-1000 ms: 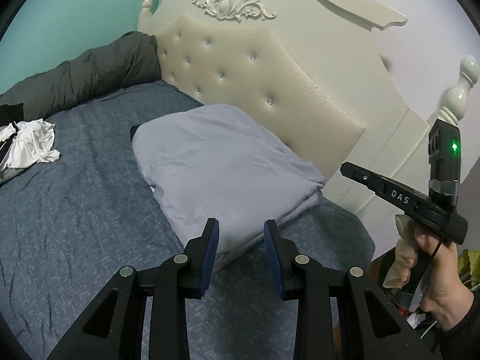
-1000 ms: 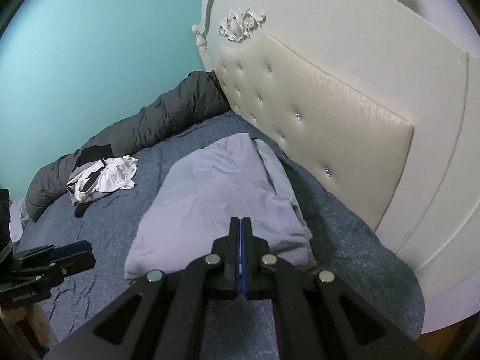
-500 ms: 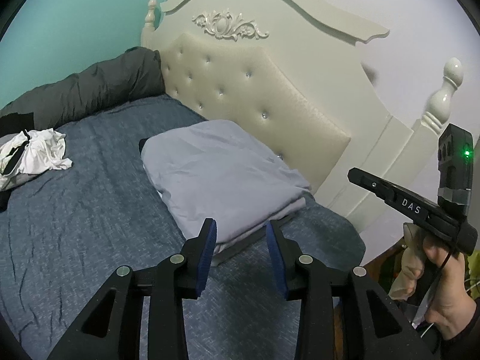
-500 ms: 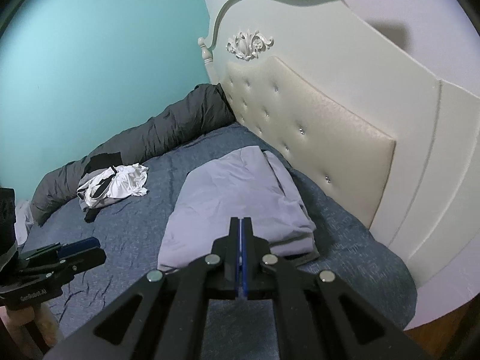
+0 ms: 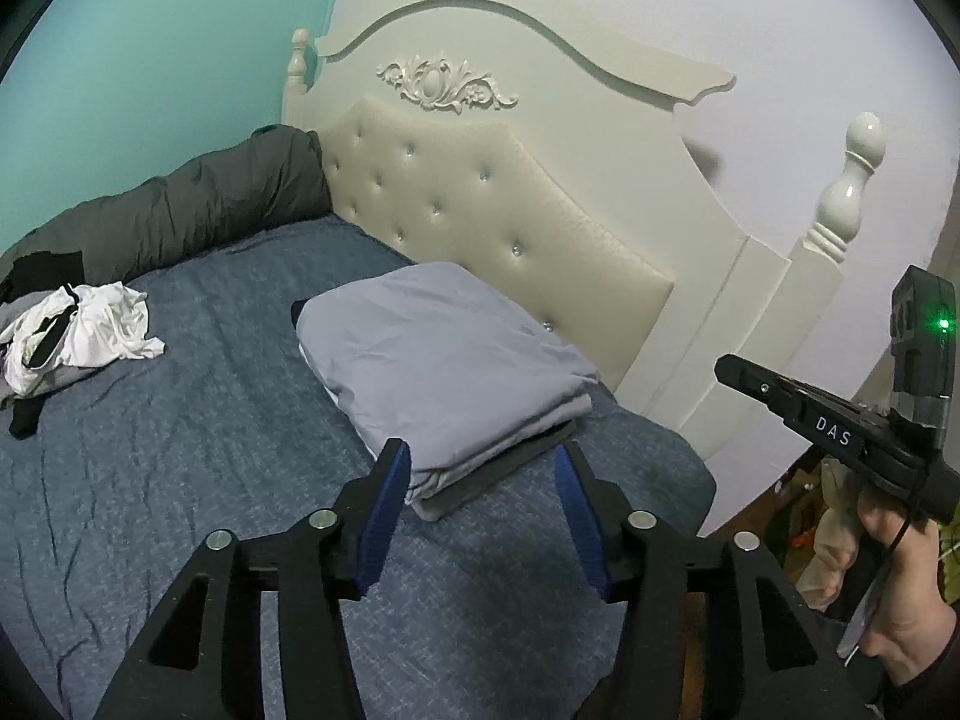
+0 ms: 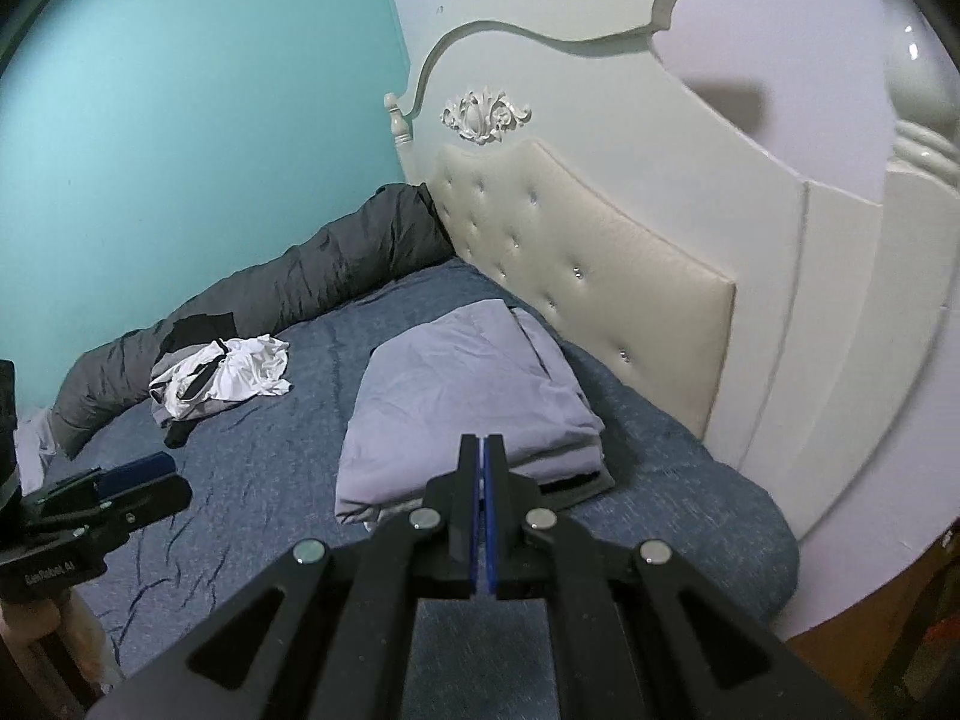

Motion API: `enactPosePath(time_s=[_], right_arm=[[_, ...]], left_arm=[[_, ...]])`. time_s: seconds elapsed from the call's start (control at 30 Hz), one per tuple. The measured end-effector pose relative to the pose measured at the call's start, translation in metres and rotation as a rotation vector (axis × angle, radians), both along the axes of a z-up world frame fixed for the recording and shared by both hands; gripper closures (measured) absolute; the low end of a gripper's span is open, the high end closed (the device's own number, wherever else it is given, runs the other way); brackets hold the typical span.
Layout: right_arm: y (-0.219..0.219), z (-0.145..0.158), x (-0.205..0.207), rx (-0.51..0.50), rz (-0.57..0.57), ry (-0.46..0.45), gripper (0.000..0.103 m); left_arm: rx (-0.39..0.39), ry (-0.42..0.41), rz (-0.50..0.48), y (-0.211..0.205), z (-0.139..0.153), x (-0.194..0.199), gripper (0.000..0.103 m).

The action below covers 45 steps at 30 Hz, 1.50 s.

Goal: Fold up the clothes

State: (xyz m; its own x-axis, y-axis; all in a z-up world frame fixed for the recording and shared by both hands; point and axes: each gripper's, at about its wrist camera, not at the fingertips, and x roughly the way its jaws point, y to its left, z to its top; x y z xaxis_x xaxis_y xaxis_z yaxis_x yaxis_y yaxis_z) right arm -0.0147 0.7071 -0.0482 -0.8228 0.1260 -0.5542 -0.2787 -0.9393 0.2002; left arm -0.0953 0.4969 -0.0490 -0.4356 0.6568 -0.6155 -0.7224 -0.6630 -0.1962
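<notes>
A: Folded lavender stack point(image 5: 441, 354) lying flat on the blue bedspread point(image 5: 198, 450), just beside the tufted headboard point(image 5: 480, 210); darker grey layer point(image 5: 510, 468) showing under its near edge. Crumpled white garment point(image 5: 78, 330) well apart from the headboard, near the dark grey bolster point(image 5: 180, 210).

B: Grippers?

A: Left gripper point(image 5: 483, 483) hovering short of the stack's near corner, blue pads spread wide, nothing between them. Right gripper point(image 6: 482, 474) pinched shut on nothing, held above the bedspread on the side away from the headboard. Neither touching cloth.

B: Step in hand?

A: Judged, not seen — a pause between garments: one piece lying folded as the task wants, another loose. Equally fits a stack just squared off or one about to be moved.

B: Next move?

A: If the white garment is next, calls for reaching away from the headboard, parting the right fingers, and pinching two edges — thin, limp fabric, likely to slip or bunch.
</notes>
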Motion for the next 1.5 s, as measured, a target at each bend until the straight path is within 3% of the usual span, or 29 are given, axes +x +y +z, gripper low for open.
enactPosePath(time_s=[0.47, 0.53, 0.7, 1.0, 1.17, 1.5], right_arm=[[-0.038, 0.014, 0.043, 0.042, -0.038, -0.010, 0.100], [-0.043, 0.014, 0.048, 0.040, -0.044, -0.012, 0.096], [-0.052, 0.015, 0.061, 0.020, -0.052, -0.013, 0.071], [-0.069, 0.016, 0.080, 0.028, -0.065, -0.011, 0.041], [-0.074, 0.015, 0.090, 0.028, -0.075, -0.011, 0.032], [-0.092, 0.012, 0.107, 0.048, -0.101, -0.006, 0.020]], left_arm=[[0.004, 0.040, -0.010, -0.028, 0.015, 0.031, 0.037], [0.003, 0.045, -0.013, -0.032, 0.017, 0.036, 0.034], [0.000, 0.062, -0.010, -0.041, 0.020, 0.047, 0.028], [-0.004, 0.077, -0.001, -0.057, 0.025, 0.061, 0.015], [0.002, 0.086, 0.009, -0.067, 0.028, 0.067, 0.006], [0.002, 0.083, 0.018, -0.082, 0.023, 0.076, 0.000]])
